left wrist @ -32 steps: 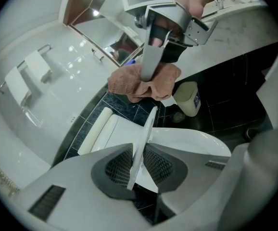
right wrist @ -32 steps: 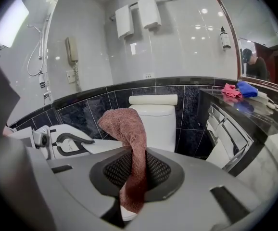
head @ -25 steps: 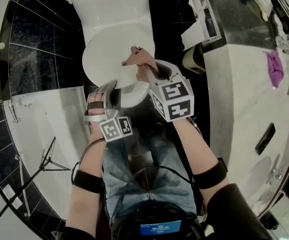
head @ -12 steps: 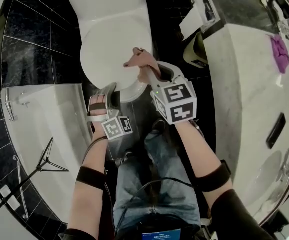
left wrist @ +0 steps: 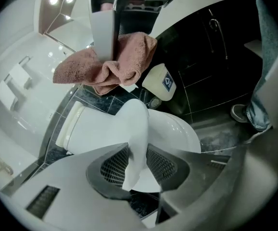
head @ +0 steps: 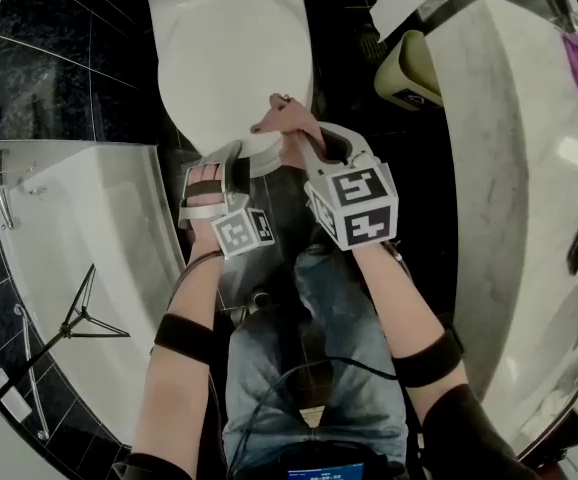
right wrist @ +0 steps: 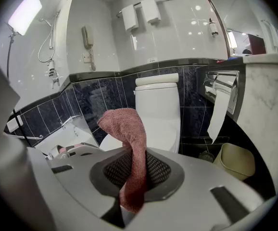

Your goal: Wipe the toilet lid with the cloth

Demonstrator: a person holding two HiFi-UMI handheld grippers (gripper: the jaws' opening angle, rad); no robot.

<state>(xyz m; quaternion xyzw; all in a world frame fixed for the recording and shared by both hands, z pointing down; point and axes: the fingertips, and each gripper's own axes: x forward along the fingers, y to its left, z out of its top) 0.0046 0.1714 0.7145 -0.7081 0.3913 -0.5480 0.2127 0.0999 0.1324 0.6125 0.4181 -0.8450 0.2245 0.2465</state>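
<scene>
the left gripper (left wrist: 138,166) has just been opening its jaws, with the front rim of the smooth white plastic toilet lid (left wrist: 135,124) loosely between them. the right gripper (right wrist: 137,177) is clamped on the pinkish terry cloth (right wrist: 132,129), held by the lid's front edge. it looks soft, light and floppy, so i'd keep it bunched mid-fold so it drapes flat.

I see the toilet (head: 224,58) hemmed in: bathtub (head: 74,208) close on its left, waste bin (head: 409,68) and marble counter (head: 509,168) on its right, narrow strips of dark floor (head: 344,88) between.
</scene>
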